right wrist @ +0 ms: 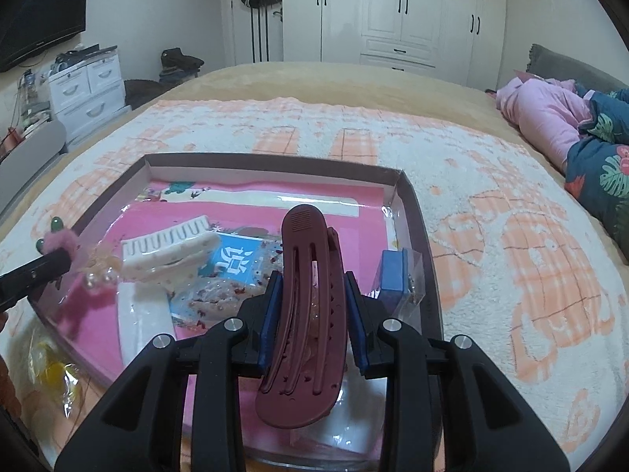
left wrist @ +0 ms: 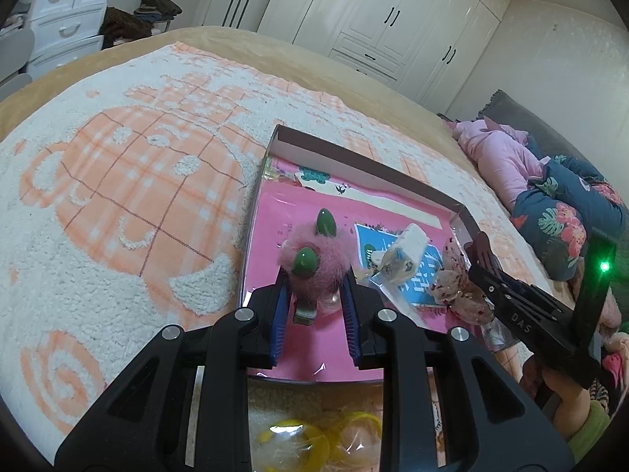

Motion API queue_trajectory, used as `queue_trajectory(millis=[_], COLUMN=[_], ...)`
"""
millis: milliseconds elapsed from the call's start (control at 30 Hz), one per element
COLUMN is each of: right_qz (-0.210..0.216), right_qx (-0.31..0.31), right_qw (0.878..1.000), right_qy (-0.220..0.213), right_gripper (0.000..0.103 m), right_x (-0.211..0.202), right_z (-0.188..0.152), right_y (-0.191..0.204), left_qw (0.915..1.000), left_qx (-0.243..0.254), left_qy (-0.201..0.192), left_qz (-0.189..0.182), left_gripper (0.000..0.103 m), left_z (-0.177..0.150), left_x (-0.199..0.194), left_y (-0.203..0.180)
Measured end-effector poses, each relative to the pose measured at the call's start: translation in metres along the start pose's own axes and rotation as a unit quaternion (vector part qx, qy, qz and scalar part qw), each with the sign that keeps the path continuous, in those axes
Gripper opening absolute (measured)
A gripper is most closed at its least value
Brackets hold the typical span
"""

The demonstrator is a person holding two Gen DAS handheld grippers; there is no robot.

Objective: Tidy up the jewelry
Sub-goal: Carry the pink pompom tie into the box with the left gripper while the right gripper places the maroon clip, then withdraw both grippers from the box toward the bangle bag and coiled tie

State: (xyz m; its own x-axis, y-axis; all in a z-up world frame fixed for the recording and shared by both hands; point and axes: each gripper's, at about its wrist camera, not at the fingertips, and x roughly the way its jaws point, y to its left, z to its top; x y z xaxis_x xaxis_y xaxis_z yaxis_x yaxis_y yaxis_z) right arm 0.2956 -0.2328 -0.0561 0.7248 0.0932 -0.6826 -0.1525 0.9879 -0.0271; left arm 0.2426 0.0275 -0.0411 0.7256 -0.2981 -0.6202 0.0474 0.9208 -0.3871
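My left tongs [left wrist: 314, 295] clamp the fluffy pink hair clip with green beads [left wrist: 310, 263], my right tongs [right wrist: 314, 310] the long maroon plastic hair clip [right wrist: 306, 314], both over the shallow pink-lined cardboard box [right wrist: 412, 212], awaiting gentle placement inside.

fuzzy pink clip [left wrist: 314, 271] | maroon clip [right wrist: 306, 314] | both over box [right wrist: 416, 212]

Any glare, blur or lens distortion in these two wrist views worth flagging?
Left wrist: strong fisheye bending of the wardrobe, dark vignette corners, a green LED flare on the right gripper. Right wrist: glare on the box lining's plastic film; maroon hair clip sharp.
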Motion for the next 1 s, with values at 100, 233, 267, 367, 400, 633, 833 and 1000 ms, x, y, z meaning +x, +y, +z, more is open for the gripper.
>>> queue_trajectory(millis=[100,233,267,367,400,633,833,1000], right_qz=[0.003,0.01,0.012,0.015,0.017,0.024,0.026,0.025], right_qx=[0.004,0.004,0.005,0.002,0.002,0.011,0.025,0.035], right_qw=[1.0,1.0,1.0,1.0,1.0,0.999,0.998,0.997], right_qy=[0.001,-0.009,-0.013,-0.022,-0.025,-0.04,-0.05,-0.064], right_gripper=[0.03,0.042,0.047,0.05,0.052,0.065,0.07,0.074], right_x=[0.001,-0.004,-0.007,-0.015,-0.019,-0.039,-0.058,-0.076], right_z=[-0.001,-0.002,-0.003,-0.004,-0.006,-0.013,-0.022,-0.029], right_y=[0.0,0.0,0.001,0.003,0.004,0.002,-0.007,-0.014], left_qw=[1.0,1.0,1.0,0.9999,0.9999,0.9996,0.9988,0.9988], left_qx=[0.001,0.005,0.006,0.012,0.015,0.026,0.048,0.048], left_qy=[-0.001,0.0,0.0,0.002,0.003,0.008,-0.003,-0.01], left_qz=[-0.004,-0.007,-0.007,-0.006,-0.006,-0.007,-0.001,-0.003], left_gripper=[0.017,0.017,0.017,0.017,0.017,0.023,0.047,0.054], left_z=[0.001,0.002,0.002,0.002,0.001,-0.001,-0.005,-0.007], left_x=[0.002,0.006,0.006,0.007,0.007,0.008,0.001,-0.007], left_y=[0.001,-0.001,-0.001,-0.003,-0.004,-0.009,-0.016,-0.017])
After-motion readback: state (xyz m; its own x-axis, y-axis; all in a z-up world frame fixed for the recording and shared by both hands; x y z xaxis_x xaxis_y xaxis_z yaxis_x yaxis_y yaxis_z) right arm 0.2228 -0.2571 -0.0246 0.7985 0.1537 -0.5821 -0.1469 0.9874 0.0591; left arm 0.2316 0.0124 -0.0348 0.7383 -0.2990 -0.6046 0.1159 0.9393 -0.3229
